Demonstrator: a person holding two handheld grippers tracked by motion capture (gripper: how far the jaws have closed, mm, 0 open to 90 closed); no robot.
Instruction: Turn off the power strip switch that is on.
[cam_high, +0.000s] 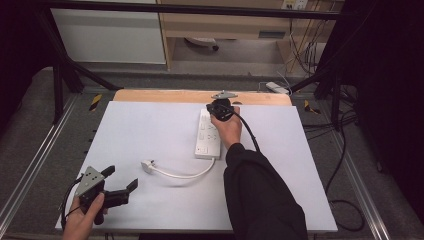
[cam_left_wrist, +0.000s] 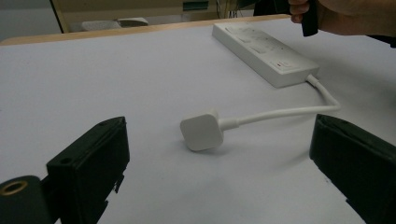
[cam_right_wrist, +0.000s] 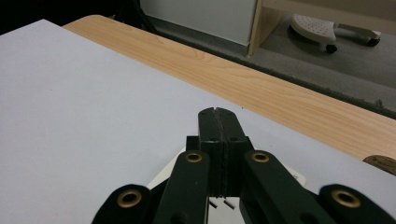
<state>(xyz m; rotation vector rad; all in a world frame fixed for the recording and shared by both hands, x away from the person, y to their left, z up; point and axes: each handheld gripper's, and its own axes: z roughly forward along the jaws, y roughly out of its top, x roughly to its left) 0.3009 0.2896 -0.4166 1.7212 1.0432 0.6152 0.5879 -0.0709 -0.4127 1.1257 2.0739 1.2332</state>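
Right gripper (cam_high: 220, 106), fingers together, over power strip (cam_high: 208, 134); left gripper (cam_high: 122, 183) fingers apart near plug (cam_left_wrist: 202, 131)

The strip (cam_high: 208, 133) and plug (cam_left_wrist: 201, 132) look like smooth white plastic. The sheet (cam_high: 150, 130) is matt; the table (cam_right_wrist: 261, 88) edge is wood-grained.

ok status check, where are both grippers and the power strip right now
Left gripper open, near table edge, facing the plug. Right gripper shut, jaws together above the power strip's far end. Nothing between plug and left gripper.
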